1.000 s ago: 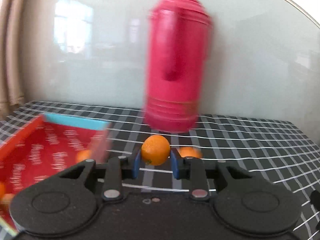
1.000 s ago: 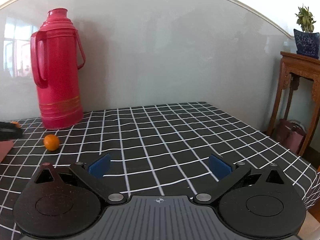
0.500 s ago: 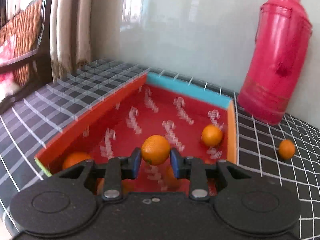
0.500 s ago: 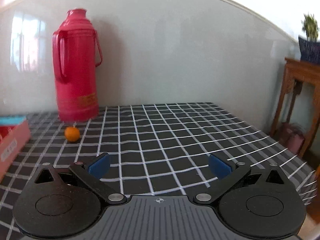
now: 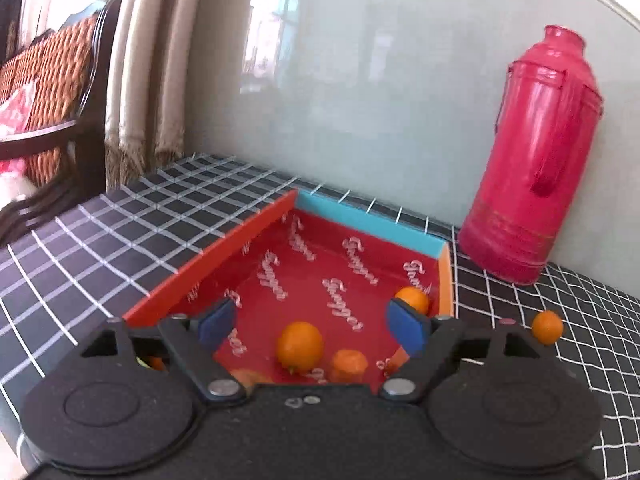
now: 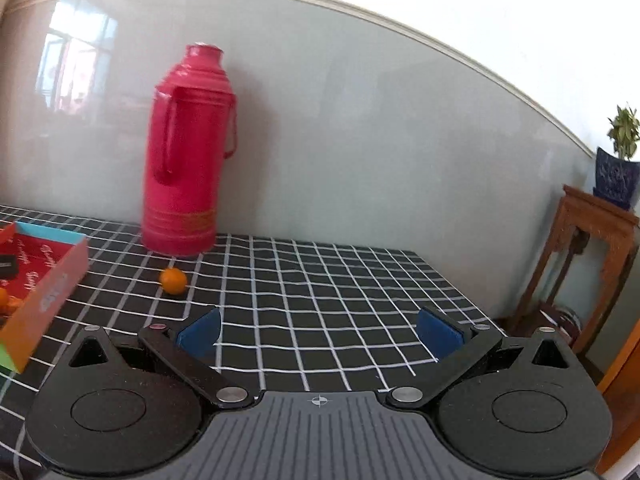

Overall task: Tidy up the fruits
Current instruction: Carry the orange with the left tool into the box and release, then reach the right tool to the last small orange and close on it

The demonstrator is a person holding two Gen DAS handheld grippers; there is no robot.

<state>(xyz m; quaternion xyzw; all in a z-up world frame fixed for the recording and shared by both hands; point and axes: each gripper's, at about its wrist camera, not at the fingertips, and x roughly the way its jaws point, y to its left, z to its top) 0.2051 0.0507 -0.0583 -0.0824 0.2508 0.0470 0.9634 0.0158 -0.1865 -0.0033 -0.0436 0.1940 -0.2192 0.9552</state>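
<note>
A red box [image 5: 224, 258] with a blue far wall sits on the checked tablecloth and holds several small oranges. My left gripper [image 5: 310, 324] hangs over it, its jaws opening, the pads clear of the orange [image 5: 300, 346] that lies loose between and below them. Another orange [image 5: 348, 364] lies beside it and one [image 5: 412, 298] sits by the right wall. One orange [image 5: 547, 327] lies on the cloth outside the box, also seen as the lone orange [image 6: 173, 281] in the right wrist view. My right gripper [image 6: 318, 330] is open and empty over the cloth, right of the box [image 6: 52, 292].
A tall red thermos [image 6: 188, 152] stands at the wall behind the lone orange. The table edge runs at the right, with a wooden stand [image 6: 592, 264] and potted plant [image 6: 618, 160] beyond. A curtain [image 5: 152, 80] and chair [image 5: 52, 92] lie past the table's left end.
My left gripper carried an orange leftward over the box, then opened and let it drop inside. My right gripper rose and swung left, bringing the box into its view.
</note>
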